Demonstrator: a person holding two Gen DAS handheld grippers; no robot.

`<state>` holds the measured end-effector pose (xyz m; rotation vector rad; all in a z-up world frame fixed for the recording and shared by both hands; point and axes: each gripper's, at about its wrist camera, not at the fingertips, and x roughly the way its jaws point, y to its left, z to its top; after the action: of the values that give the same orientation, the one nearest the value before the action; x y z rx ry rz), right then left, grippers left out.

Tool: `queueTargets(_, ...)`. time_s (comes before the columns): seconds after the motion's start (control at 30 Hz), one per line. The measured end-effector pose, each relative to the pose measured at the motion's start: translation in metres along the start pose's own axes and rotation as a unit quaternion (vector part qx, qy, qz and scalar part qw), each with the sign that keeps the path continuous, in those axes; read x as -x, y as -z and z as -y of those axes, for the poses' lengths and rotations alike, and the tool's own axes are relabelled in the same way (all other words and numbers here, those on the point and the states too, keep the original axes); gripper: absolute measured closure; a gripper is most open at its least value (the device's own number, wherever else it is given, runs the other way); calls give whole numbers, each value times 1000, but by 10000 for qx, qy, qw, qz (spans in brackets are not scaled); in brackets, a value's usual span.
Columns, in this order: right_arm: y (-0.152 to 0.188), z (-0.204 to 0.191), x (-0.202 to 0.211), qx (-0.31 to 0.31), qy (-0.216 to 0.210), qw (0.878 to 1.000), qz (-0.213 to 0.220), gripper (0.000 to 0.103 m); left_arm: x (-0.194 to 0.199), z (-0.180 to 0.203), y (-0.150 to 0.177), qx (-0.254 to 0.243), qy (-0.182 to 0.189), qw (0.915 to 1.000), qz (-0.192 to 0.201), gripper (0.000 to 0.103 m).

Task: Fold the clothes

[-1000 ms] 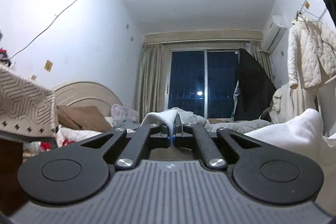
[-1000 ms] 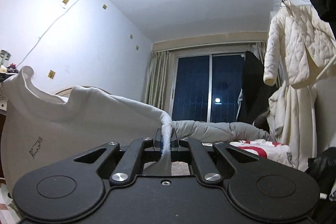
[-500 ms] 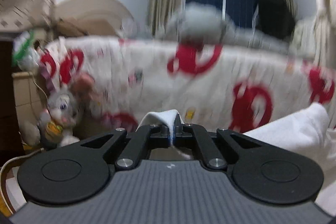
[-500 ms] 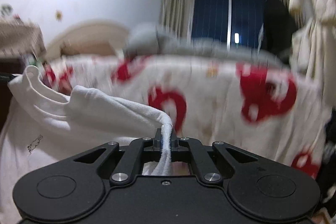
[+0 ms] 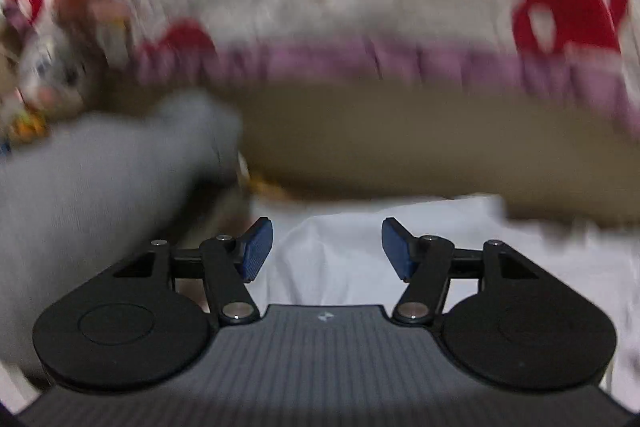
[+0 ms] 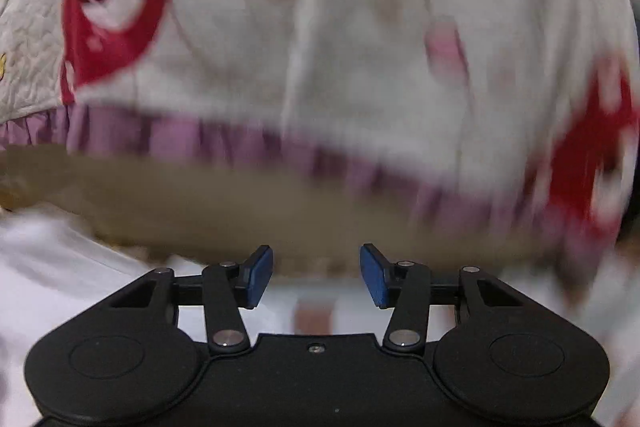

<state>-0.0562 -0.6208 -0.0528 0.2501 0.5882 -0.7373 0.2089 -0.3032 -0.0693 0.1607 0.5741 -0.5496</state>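
no legible text, label or number on the blurred bedspread (image 6: 360, 27) or the white garment (image 5: 340, 259)

left tongs (image 5: 327, 249): jaws opening, nothing gripped | right tongs (image 6: 316, 275): jaws opening, nothing gripped

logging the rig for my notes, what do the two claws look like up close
Both look alike: the left claw and right claw have black linkage arms with silver pivot pins, blue ribbed pads and two round black discs at the base. The left body is ribbed grey, the right plain black with a small screw.
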Motion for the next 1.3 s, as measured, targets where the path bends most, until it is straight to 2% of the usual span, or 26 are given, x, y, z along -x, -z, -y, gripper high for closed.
queueTargets(0.1, 55, 11, 9, -308, -566, 9954, -702, 50, 16, -21, 46, -8, 268, 9979, -594, 43)
queueTargets(0.2, 102, 19, 35, -344, -990, 9860, -1300, 49, 40, -47, 93, 3, 425, 9934, -1067, 43)
queueTargets(0.3, 140, 31, 64, -453, -1013, 9799, -1660, 49, 60, -69, 126, 188, 475, 9882, -1445, 43)
queueTargets(0.37, 160, 40, 84, -680, -1000, 9762, -1799, 48, 71, -81, 137, 420, 341, 9859, -1585, 43)
queueTargets(0.47, 176, 44, 108, -953, -1012, 9725, -1867, 48, 89, -91, 142, 669, 322, 9862, -1480, 43)
queueTargets(0.53, 185, 46, 126, -1141, -1082, 9698, -1863, 47, 98, -89, 142, 636, 328, 9886, -1325, 43)
queueTargets(0.57, 189, 43, 130, -1105, -1259, 9673, -1903, 45, 101, -87, 140, 582, 374, 9902, -1216, 43)
queueTargets(0.63, 197, 38, 136, -1019, -1610, 9616, -1974, 45, 100, -79, 133, 395, 720, 9925, -904, 43)
queueTargets(0.67, 199, 33, 139, -812, -1761, 9624, -1900, 42, 107, -74, 132, 335, 923, 9925, -734, 43)
queueTargets(0.8, 202, 19, 129, -533, -1473, 9729, -1701, 39, 128, -47, 135, 122, 1429, 9890, -365, 45)
queueTargets(0.93, 201, 9, 110, -452, -1409, 9743, -1698, 39, 131, -4, 155, -354, 1750, 9823, -563, 45)
queueTargets(1.03, 201, 4, 93, -280, -1127, 9789, -1680, 43, 133, 26, 168, -740, 1843, 9779, -651, 43)
queueTargets(1.13, 195, 16, 85, -723, -1216, 9783, -1515, 45, 128, 46, 169, -750, 1951, 9748, -773, 43)
queueTargets(1.27, 187, 21, 68, -855, -1332, 9767, -1452, 46, 121, 75, 162, -605, 2123, 9716, -851, 43)
queueTargets(1.3, 185, 22, 64, -869, -1349, 9765, -1437, 48, 120, 84, 160, -624, 2129, 9713, -853, 43)
